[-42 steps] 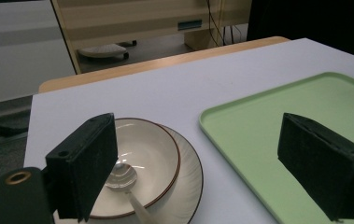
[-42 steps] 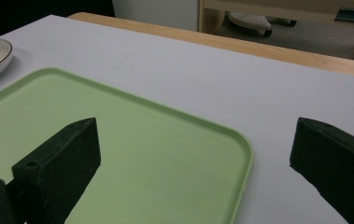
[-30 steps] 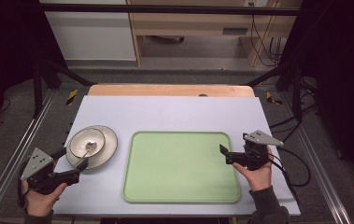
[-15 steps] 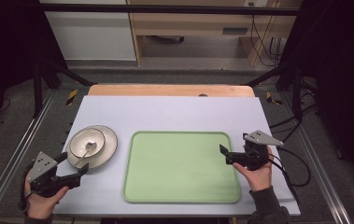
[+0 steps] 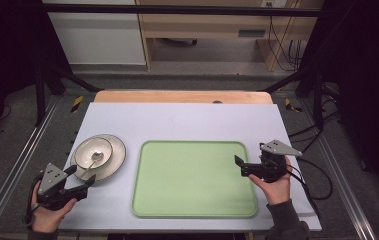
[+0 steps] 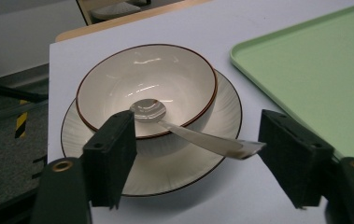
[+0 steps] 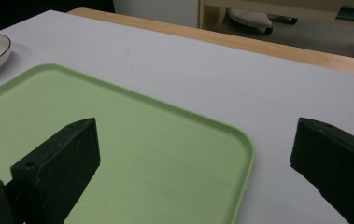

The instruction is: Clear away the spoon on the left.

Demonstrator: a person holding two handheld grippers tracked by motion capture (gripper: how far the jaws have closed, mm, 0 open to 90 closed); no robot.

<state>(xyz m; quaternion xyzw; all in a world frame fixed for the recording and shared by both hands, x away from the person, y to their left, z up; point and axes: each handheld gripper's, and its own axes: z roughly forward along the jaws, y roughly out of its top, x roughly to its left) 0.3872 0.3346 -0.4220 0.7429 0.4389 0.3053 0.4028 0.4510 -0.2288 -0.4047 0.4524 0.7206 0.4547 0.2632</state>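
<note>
On the pale lilac-white table top (image 5: 187, 120), a cream ceramic bowl with a thin brown rim (image 5: 93, 152) sits on a wider cream ribbed plate (image 5: 116, 159) near the left edge, and a shiny metal spoon (image 6: 188, 133) lies with its scoop in the bowl and its handle sticking out over the rim and the plate. Just beside the plate lies a flat light-green plastic tray with rounded corners (image 5: 194, 180). At the near left corner the left gripper (image 5: 80, 177) points at the plate, jaws spread wide, touching nothing. At the tray's right edge the right gripper (image 5: 238, 166) hangs with jaws wide apart, one above the tray's corner.
</note>
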